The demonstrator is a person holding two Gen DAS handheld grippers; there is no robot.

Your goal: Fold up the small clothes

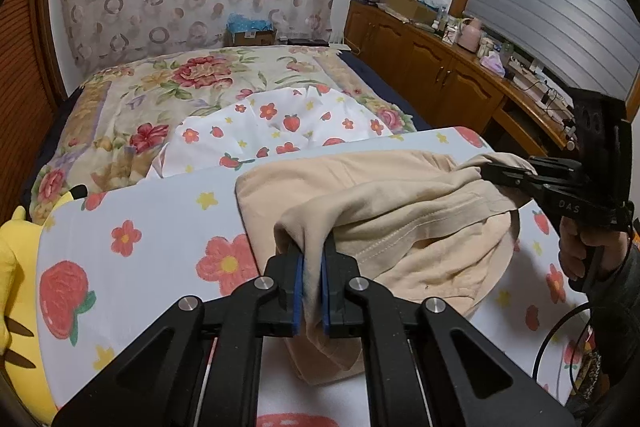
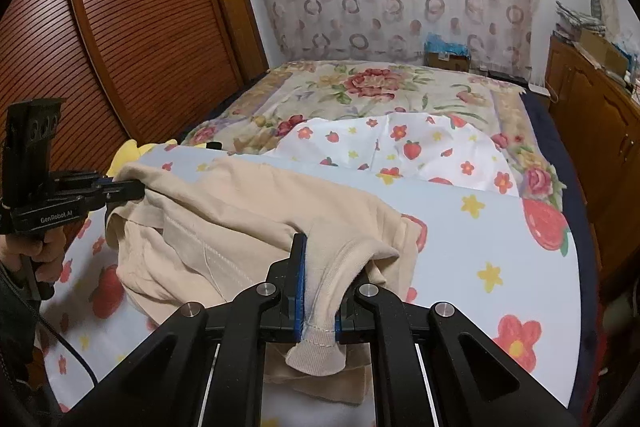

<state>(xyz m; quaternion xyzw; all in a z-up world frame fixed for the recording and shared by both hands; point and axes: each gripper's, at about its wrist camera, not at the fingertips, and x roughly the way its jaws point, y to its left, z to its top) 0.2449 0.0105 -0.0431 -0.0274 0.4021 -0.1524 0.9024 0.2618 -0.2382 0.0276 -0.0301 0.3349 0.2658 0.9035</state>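
Note:
A small beige garment (image 1: 400, 211) lies bunched on a flower-and-strawberry printed board (image 1: 160, 227). My left gripper (image 1: 314, 255) is shut on one corner of the garment, lifted slightly. My right gripper (image 2: 324, 267) is shut on a ribbed cuff or hem of the same garment (image 2: 240, 219). Each gripper shows in the other's view: the right one (image 1: 492, 173) at the garment's far right, the left one (image 2: 136, 191) at its far left. The cloth hangs slack between them.
The board (image 2: 480, 235) rests on a bed with a floral quilt (image 1: 168, 87). A white strawberry-print cloth (image 1: 280, 123) lies behind the board. A yellow plush toy (image 1: 16, 267) sits at the left. A wooden cabinet (image 1: 440, 67) with clutter stands on the right.

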